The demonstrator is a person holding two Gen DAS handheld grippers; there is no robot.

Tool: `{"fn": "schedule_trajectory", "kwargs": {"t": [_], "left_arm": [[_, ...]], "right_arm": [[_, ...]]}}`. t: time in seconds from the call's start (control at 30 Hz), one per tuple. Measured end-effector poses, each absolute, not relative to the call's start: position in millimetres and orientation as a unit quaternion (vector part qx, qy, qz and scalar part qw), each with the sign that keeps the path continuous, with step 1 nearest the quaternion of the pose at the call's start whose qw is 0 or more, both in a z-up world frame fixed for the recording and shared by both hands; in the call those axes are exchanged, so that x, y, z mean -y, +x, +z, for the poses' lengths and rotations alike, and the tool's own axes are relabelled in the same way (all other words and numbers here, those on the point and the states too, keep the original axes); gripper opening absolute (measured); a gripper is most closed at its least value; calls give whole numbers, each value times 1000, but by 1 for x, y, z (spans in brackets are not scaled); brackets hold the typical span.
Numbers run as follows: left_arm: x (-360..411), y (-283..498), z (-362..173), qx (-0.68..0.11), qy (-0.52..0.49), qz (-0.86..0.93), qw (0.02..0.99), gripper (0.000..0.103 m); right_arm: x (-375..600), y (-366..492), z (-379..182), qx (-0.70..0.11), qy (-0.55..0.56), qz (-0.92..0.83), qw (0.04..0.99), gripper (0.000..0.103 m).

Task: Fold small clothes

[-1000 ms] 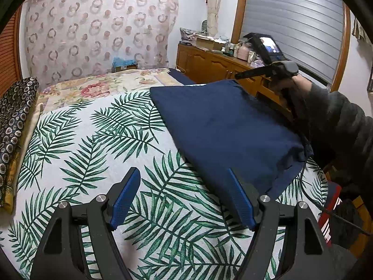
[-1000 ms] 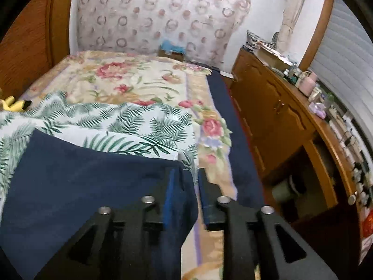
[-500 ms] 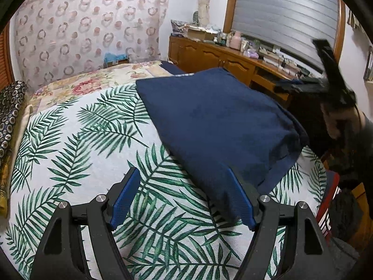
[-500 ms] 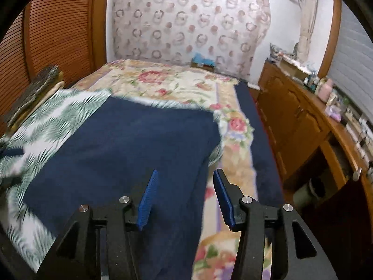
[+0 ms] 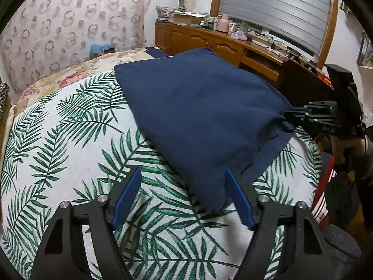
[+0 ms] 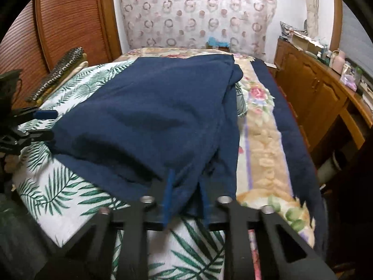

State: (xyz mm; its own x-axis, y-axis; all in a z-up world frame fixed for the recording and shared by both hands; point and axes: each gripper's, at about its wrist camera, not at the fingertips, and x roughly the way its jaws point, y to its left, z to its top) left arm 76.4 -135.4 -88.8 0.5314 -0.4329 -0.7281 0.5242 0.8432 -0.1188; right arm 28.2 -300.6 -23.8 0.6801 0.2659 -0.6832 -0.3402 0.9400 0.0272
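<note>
A dark blue garment (image 5: 200,107) lies folded over on the palm-leaf bed cover (image 5: 60,144); it also shows in the right wrist view (image 6: 149,121). My left gripper (image 5: 184,198) is open, its right finger against the garment's near corner. My right gripper (image 6: 186,193) is shut on the garment's near edge and lifts a bunched fold. In the left wrist view the right gripper (image 5: 289,121) pinches the garment's right corner. In the right wrist view the left gripper (image 6: 46,126) sits open at the left edge.
A floral blanket (image 6: 261,116) with a blue border runs along the bed's right side. A wooden sideboard (image 5: 221,46) with clutter stands beyond it. A patterned curtain (image 5: 58,35) hangs at the back. A dotted cushion (image 6: 58,74) lies by the wooden shutter.
My right gripper opened, let go of the far corner, swung back to the near right corner and shut on it. My left gripper stayed open and shifted closer to the near corner.
</note>
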Motion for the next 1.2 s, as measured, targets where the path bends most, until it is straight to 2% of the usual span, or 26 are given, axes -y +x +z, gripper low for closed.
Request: {"fn": "schedule_trajectory", "kwargs": {"t": [0.1,0.27,0.57,0.63,0.73,0.77,0.87,0.93,1.03,1.07,1.1,1.2], "left_arm": [[136,77,-90,-407,54,-280,868,62],[135,75,-91,-419,50,-292,858,51],[137,71,-99,-436,50,-303,846,46],[137,71,-99,-438,48,-307,844,41],[140,69,-102,-437,49,-319,840,27],[141,68,-102,-438,47,-324,837,16],[142,65,-95,-427,41,-336,839,8],[141,64,-81,-409,28,-343,845,7],[141,67,-55,-382,11,-350,855,7],[142,69,-46,-373,6,-353,858,7],[144,72,-41,-367,5,-354,860,7],[150,79,-24,-347,7,-354,869,7]], "right_arm": [[312,23,-21,-353,-51,157,921,4],[318,5,-23,-350,-36,143,925,4],[308,1,-24,-354,-46,130,925,4],[306,2,-23,-355,-49,126,925,4],[306,2,-22,-356,-52,127,924,4],[309,2,-21,-355,-55,127,925,7],[307,0,-16,-344,-65,115,929,10],[308,-5,-9,-328,-67,116,935,15],[302,-15,2,-306,-62,142,940,43],[298,-17,3,-303,-64,149,939,56],[293,-19,3,-302,-67,156,938,63],[276,-23,1,-301,-78,184,932,68]]}}
